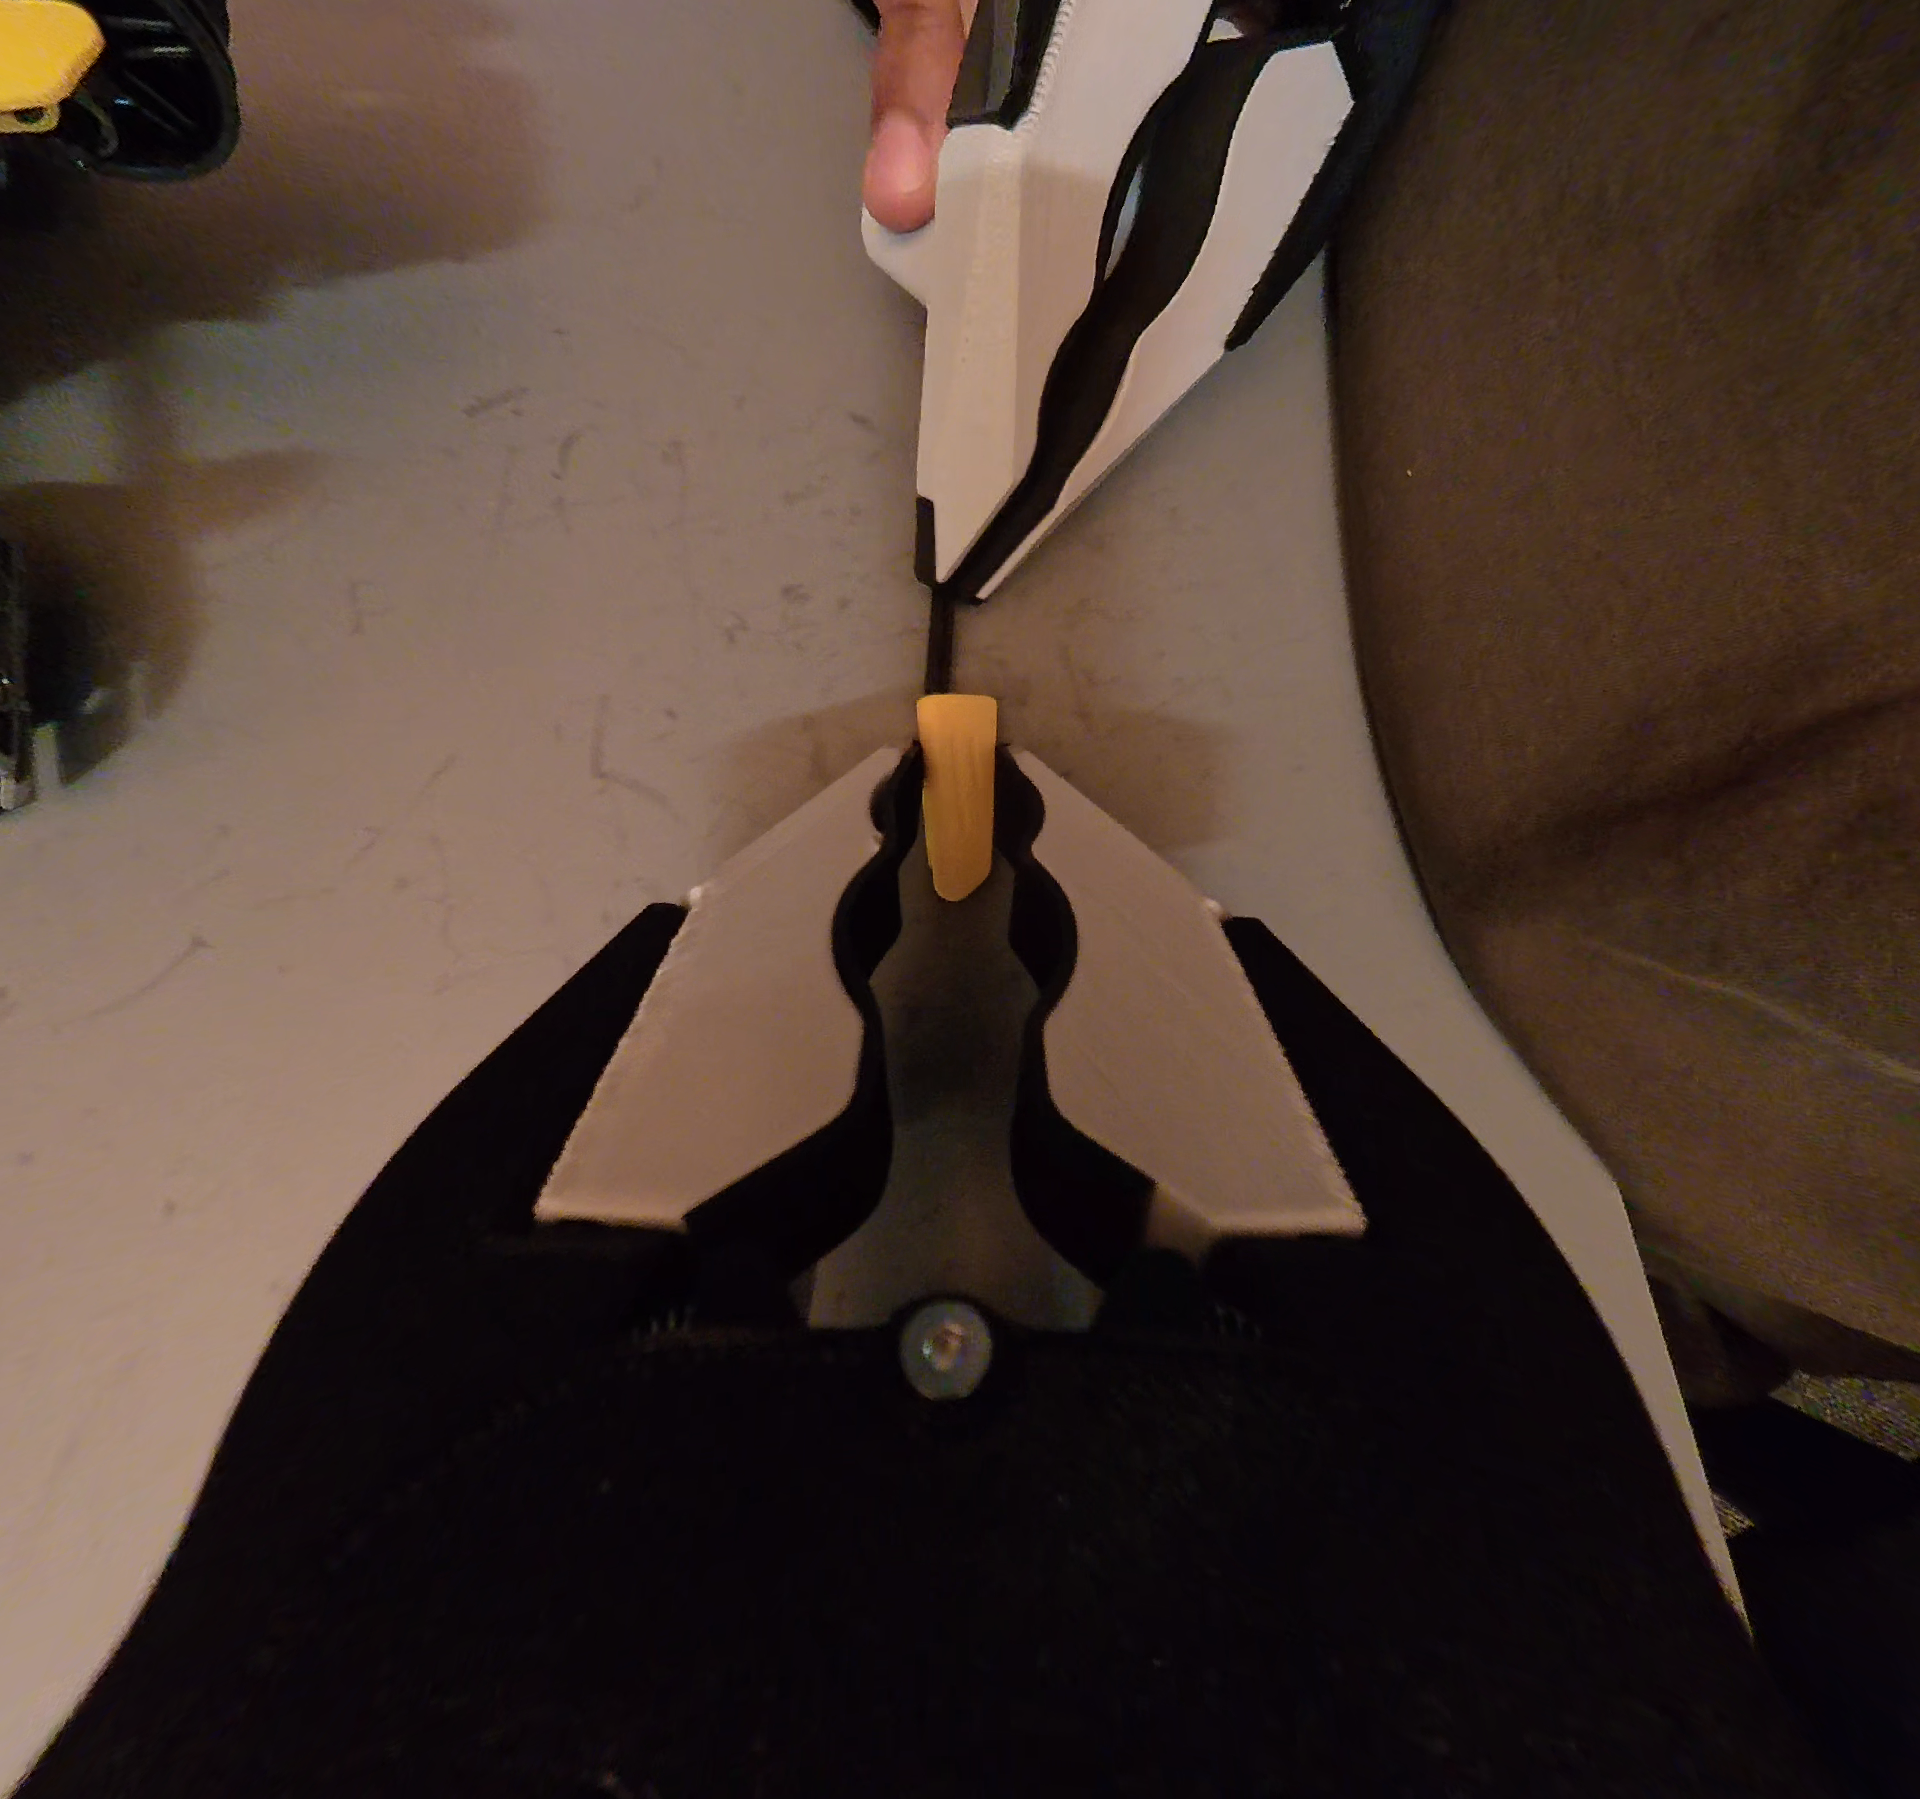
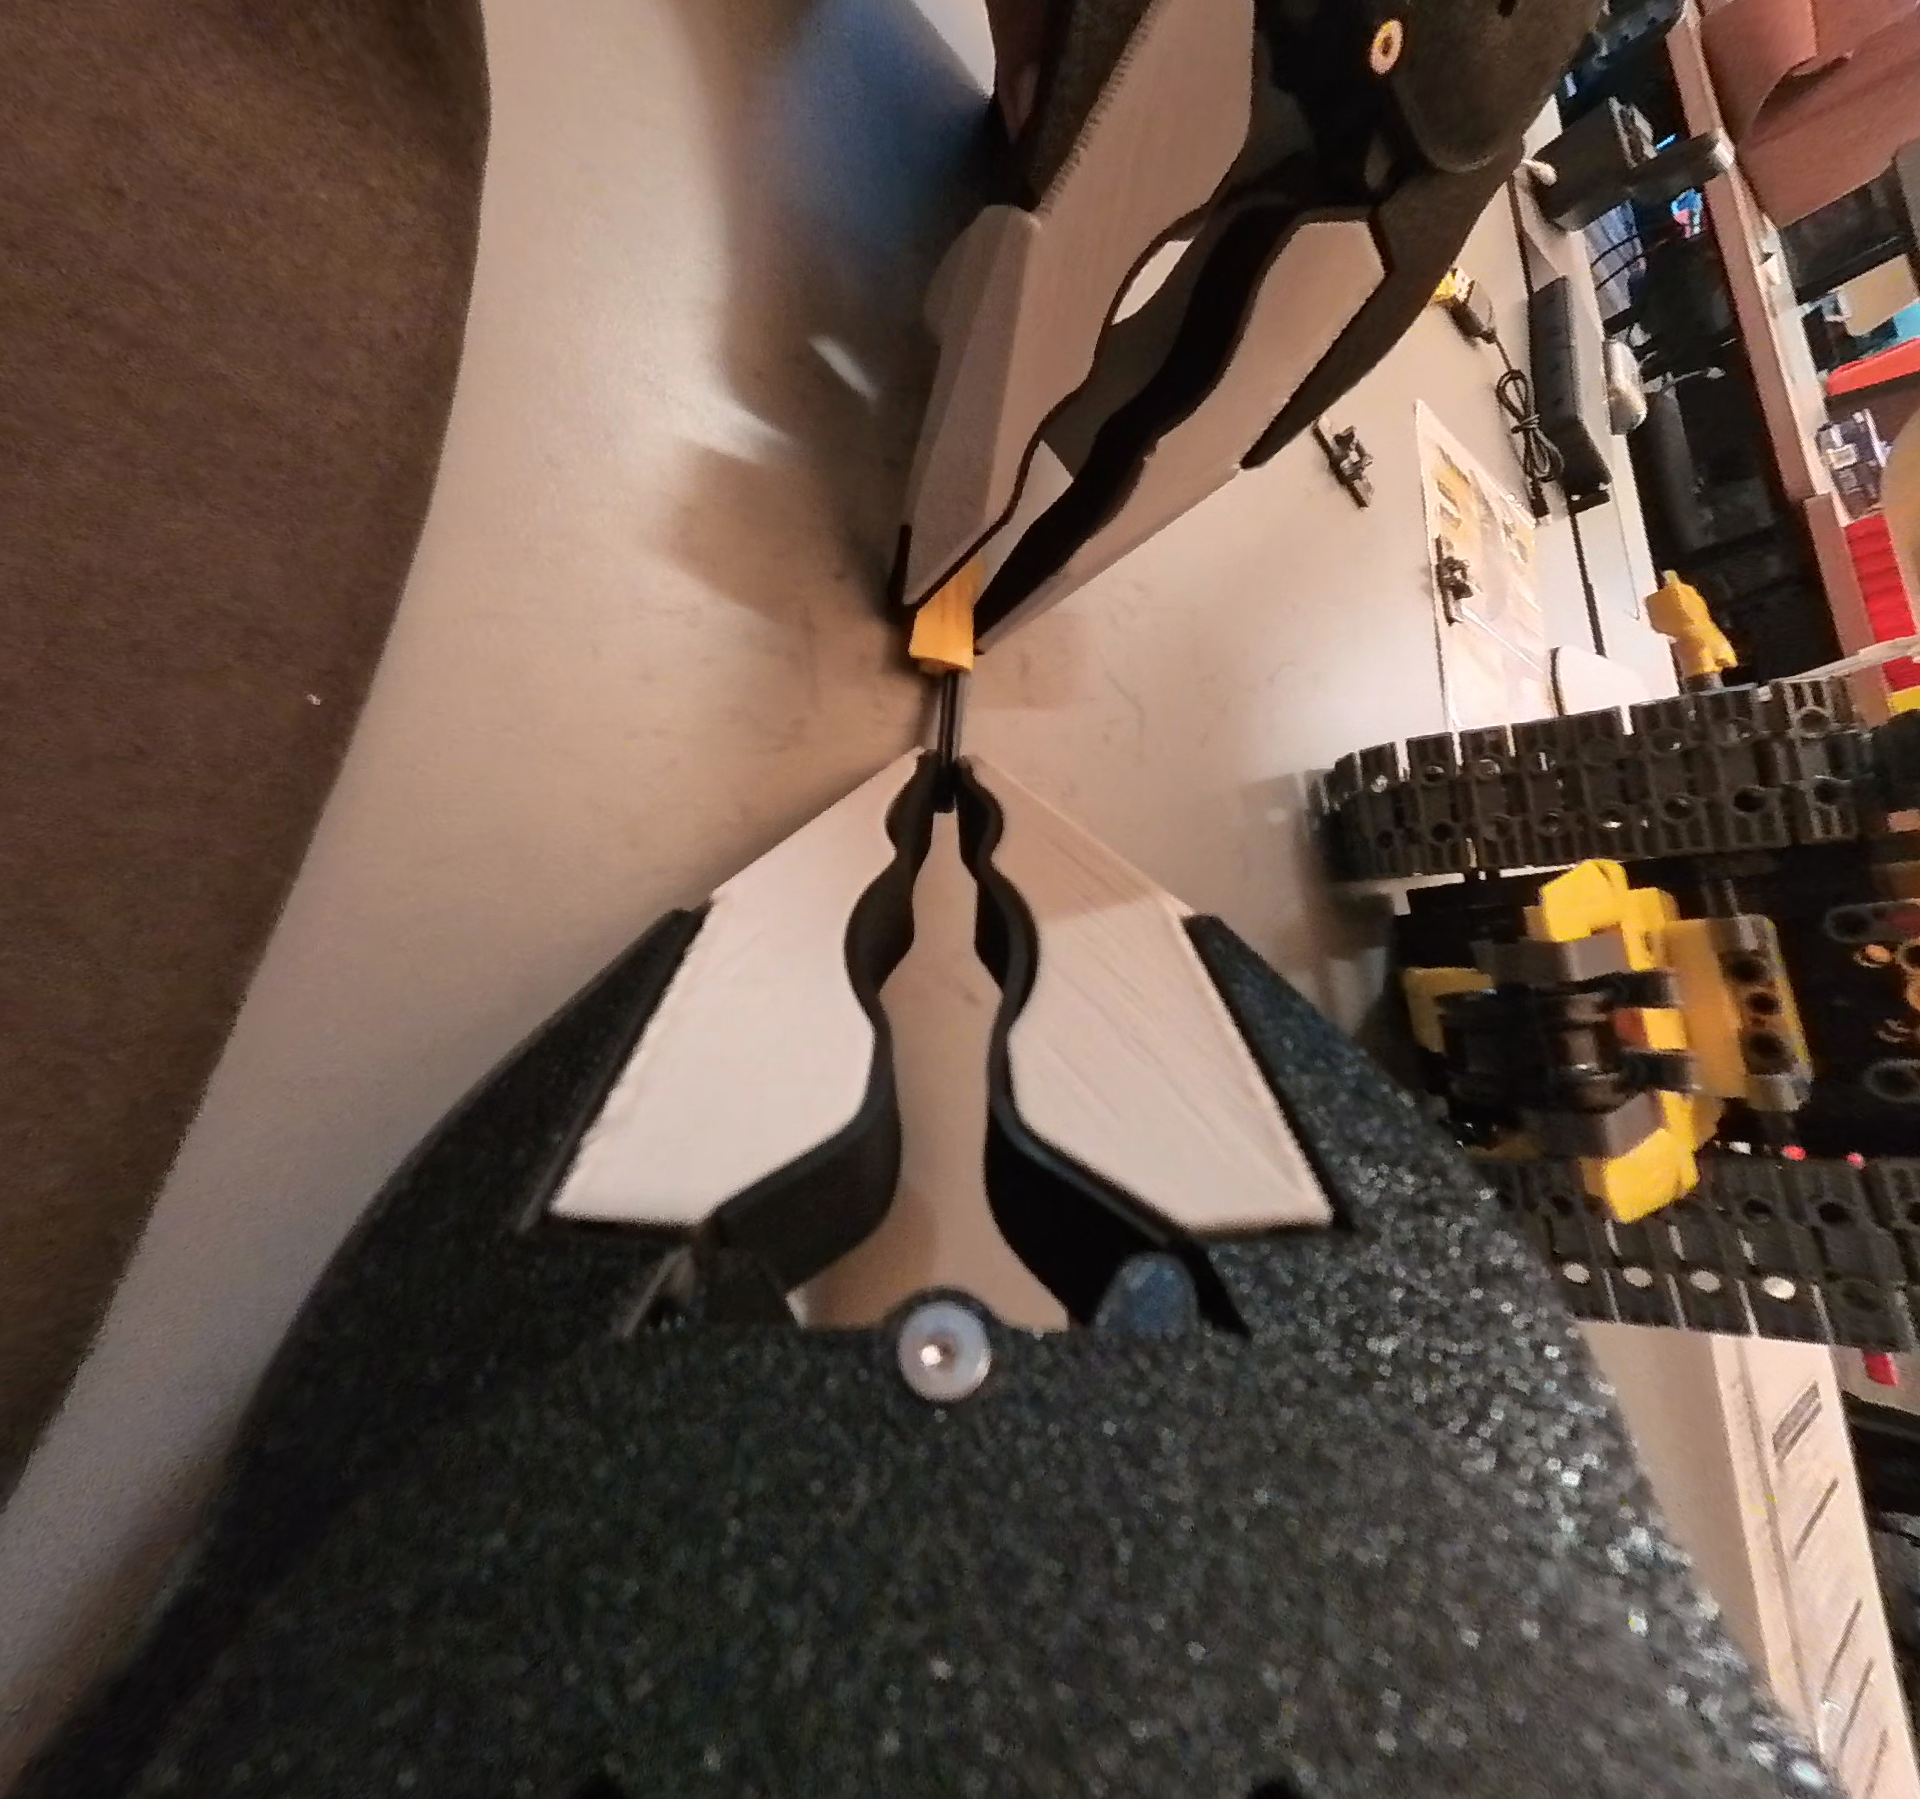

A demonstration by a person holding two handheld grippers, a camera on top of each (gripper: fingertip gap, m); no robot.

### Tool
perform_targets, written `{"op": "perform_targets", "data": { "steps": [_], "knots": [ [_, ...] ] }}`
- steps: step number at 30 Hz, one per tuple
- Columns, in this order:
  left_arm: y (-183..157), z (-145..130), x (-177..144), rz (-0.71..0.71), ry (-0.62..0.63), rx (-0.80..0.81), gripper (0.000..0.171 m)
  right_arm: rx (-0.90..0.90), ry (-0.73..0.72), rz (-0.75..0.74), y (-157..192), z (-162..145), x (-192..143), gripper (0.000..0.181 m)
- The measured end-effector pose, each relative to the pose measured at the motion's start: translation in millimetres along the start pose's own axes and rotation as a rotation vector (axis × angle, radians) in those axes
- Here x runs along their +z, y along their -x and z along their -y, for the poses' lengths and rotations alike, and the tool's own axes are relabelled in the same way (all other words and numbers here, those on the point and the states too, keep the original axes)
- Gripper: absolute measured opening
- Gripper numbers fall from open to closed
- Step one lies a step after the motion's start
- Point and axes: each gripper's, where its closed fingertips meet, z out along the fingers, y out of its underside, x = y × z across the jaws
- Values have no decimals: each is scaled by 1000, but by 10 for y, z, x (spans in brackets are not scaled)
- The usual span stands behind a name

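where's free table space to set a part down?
Bare white table left of the grippers, between the left gripper and the black-yellow wheel. Crowded: the tracked brick vehicle side, and the centre, where the right gripper holds the black axle.

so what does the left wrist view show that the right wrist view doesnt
Only the left wrist view shows a person's finger lying along the right gripper's side, and a black ribbed wheel with a yellow piece at the top left corner.

Only the right wrist view shows a tracked yellow and black brick-built vehicle and cluttered shelves.

Both show the left gripper shut on a yellow sleeve, the right gripper shut on a thin black axle, and the pale table.
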Motion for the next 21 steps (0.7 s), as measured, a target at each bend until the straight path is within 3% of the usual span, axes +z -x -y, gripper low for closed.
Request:
{"op": "perform_targets", "data": {
  "steps": [1, 12, 21],
  "knots": [
    [1, 0, -1, -1, 0, -1, 11, -2, 0, 1, 2, 4, 1, 2],
    [-2, -2, 1, -6, 2, -16, 10, 5, 9, 63, 28, -8, 29, 3],
    [-3, -2, 3, 3, 10, -7, 10, 156, 0, 186, 19, -15, 53, 2]
  ]
}}
